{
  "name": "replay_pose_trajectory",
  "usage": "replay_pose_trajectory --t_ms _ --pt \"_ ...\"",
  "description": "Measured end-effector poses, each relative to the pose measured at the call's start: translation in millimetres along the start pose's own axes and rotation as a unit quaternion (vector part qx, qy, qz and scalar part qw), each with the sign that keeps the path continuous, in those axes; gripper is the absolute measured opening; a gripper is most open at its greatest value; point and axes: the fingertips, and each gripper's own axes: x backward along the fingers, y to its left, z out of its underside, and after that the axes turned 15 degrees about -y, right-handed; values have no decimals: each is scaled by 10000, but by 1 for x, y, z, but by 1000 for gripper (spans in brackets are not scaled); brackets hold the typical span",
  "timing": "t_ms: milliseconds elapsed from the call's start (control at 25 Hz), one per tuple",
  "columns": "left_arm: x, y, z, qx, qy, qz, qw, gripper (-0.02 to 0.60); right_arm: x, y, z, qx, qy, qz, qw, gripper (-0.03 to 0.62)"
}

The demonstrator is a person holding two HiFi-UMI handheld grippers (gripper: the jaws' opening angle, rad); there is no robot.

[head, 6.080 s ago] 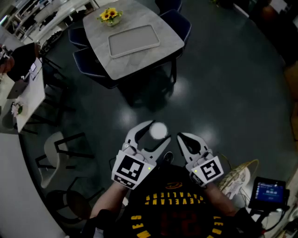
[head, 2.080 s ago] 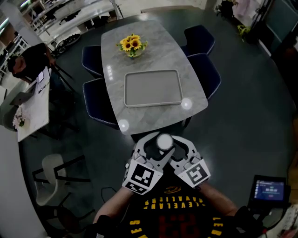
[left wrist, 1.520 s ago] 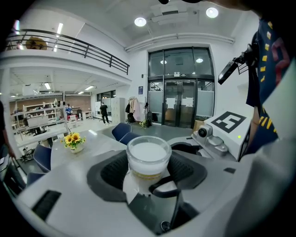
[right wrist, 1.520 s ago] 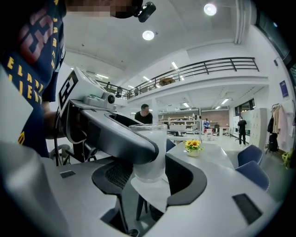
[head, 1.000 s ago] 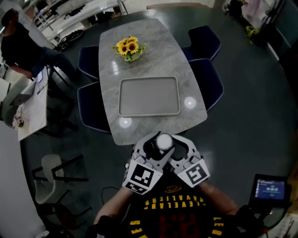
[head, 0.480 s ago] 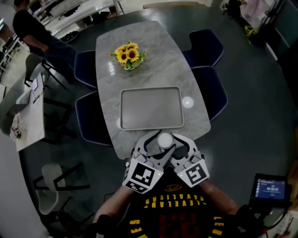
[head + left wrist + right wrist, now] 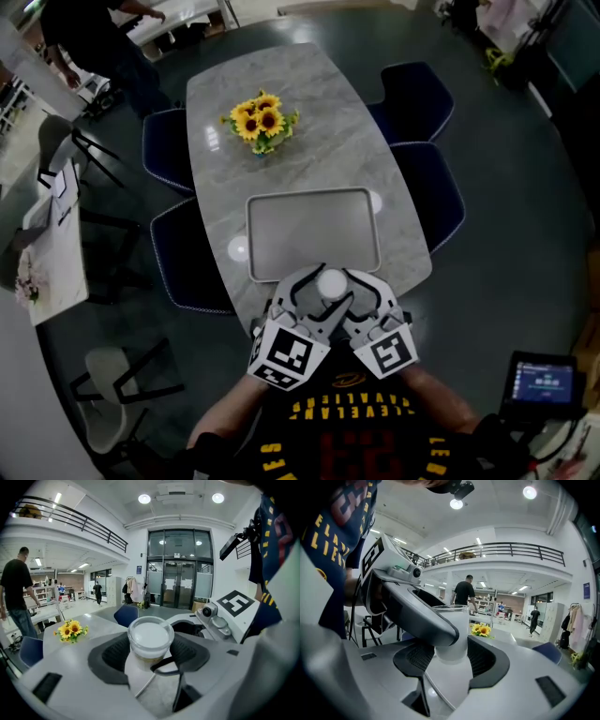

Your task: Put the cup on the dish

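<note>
Table point(image 7: 309, 103), cup point(image 7: 330, 283) in left tool point(image 7: 317, 296), base hidden

Grey marble table point(image 7: 319, 98) sits right ahead of the left gripper point(image 7: 314, 292). On it, a grey tray point(image 7: 314, 234) lies nearest the gripper, with a sunflower vase point(image 7: 260, 120) farther beyond.

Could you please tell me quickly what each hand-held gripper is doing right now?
Left hand-held gripper: closed on the cup.
Right hand-held gripper: closed on the same cup.

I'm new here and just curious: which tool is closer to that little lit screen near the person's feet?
Right. The right tool sits up and left of the screen; the left tool lies farther left, beyond it.
</note>
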Motion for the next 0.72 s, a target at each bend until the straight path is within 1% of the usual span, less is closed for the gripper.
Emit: replay_pose_trajectory --t_ms 320,520,720 --pt "2 21 7 19 98 188 9998 265 -24 -2 5 -114 184 107 9997 218" --pt "0 29 19 76 251 171 9995 265 -30 -1 17 -106 297 54 9995 218" --pt "-9 40 32 153 446 71 9989 265 -38 -8 32 -96 342 -110 9993 218"
